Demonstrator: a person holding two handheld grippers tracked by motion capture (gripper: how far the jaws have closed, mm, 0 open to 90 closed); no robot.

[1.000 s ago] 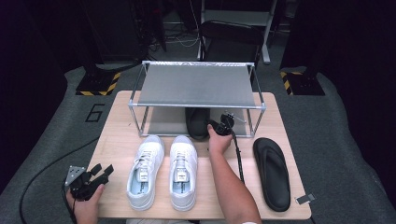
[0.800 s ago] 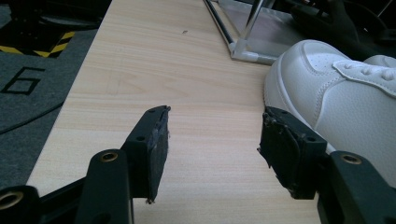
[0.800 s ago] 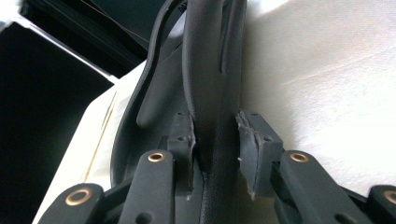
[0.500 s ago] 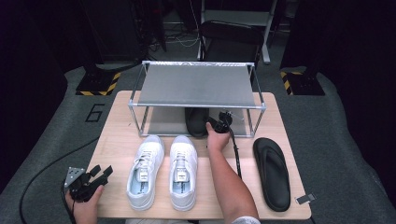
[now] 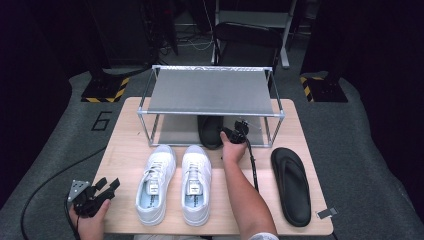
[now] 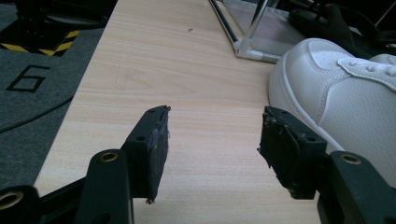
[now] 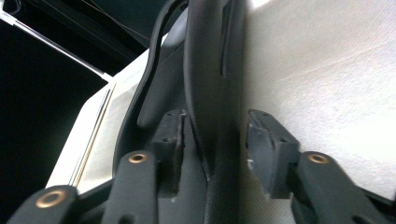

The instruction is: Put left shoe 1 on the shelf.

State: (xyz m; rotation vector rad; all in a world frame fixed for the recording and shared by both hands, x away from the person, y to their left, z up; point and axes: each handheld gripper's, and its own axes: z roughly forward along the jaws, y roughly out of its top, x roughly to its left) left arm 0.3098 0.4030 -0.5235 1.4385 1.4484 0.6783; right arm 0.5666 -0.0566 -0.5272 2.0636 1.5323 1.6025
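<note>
Where shelf (image 5: 210, 92) overhangs, black sandal (image 5: 210, 131) half hidden, right gripper (image 5: 239, 131) loosening.

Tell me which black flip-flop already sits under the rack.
The black flip-flop beside the right gripper, on the rack's lower shelf; the other flip-flop lies outside on the table's right.

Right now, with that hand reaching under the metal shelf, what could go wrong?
The right gripper has just been opening, and the edge of the black flip-flop stands between its pads with a gap on one side. The flip-flop may tip or settle crooked on the rack's lower level. It also pokes out past the rack front, so a withdrawing hand could drag it out. The gripper's cable trails near the other flip-flop and could nudge it.
</note>
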